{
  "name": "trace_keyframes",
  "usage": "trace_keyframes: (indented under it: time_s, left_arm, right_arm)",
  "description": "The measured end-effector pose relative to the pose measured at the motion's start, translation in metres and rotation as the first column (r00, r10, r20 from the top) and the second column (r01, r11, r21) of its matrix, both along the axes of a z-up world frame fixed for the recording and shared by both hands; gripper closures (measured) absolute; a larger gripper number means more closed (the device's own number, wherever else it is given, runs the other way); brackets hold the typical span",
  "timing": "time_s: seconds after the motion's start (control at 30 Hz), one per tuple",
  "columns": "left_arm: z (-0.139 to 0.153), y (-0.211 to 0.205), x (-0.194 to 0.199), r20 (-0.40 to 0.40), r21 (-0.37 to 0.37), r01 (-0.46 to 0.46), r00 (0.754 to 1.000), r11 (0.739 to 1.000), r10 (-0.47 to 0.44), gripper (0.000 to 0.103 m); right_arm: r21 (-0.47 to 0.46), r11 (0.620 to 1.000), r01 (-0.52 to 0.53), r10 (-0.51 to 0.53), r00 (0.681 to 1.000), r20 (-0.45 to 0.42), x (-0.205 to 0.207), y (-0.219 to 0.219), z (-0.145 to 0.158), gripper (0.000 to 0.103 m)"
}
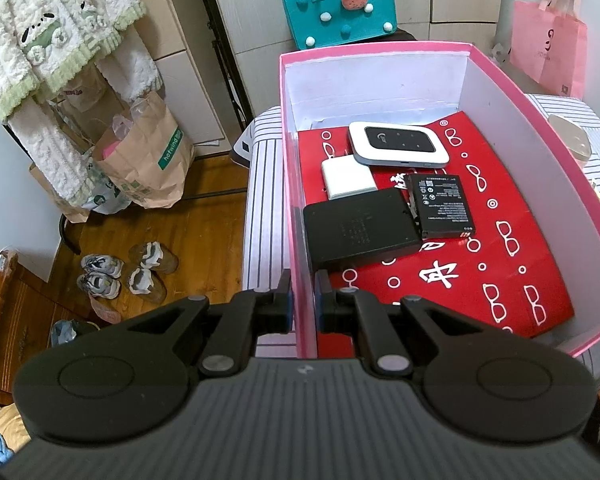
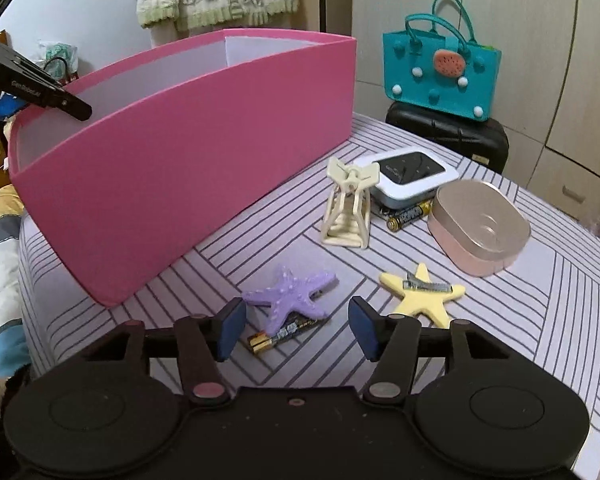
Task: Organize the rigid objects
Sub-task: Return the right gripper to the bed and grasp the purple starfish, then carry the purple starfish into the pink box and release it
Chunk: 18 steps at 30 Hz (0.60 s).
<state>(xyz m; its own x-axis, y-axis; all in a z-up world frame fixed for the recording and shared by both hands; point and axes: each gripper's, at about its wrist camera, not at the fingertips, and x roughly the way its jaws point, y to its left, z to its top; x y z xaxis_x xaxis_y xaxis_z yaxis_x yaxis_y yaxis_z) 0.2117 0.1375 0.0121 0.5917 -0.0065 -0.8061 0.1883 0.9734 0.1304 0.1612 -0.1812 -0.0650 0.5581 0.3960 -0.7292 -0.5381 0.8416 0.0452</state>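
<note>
In the left wrist view my left gripper is shut on the near side wall of the pink box. In the box, on red patterned paper, lie a white pocket router, a white charger, a black case and a black battery pack. In the right wrist view my right gripper stands open just above a purple starfish that lies over a battery. Nothing touches its pads. The pink box stands to the left, with the left gripper on its rim.
On the striped cloth lie a yellow star with a staple strip, a cream windmill model, a second white router on batteries, and a pink dish. A teal felt bag sits on a black case behind.
</note>
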Motion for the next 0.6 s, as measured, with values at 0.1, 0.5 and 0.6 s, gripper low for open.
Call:
trace_keyframes:
  time_s: [0.1, 0.5, 0.6]
  left_arm:
    - [0.000, 0.000, 0.000, 0.000, -0.001, -0.001, 1.000, 1.000, 0.001, 0.095]
    - [-0.002, 0.000, -0.001, 0.003, -0.006, 0.001, 1.000, 1.000, -0.001, 0.095]
    - [-0.001, 0.001, -0.001, 0.001, -0.009, 0.004, 1.000, 1.000, -0.003, 0.095]
  right_arm:
    - [0.009, 1.000, -0.013, 0.013, 1.000, 0.013, 0.002, 0.000, -0.001, 0.040]
    - [0.031, 0.999, -0.009, 0.008, 0.999, 0.041, 0.014, 0.005, -0.001, 0.056]
    - [0.048, 0.999, 0.004, -0.006, 0.999, 0.046, 0.016, 0.005, 0.002, 0.060]
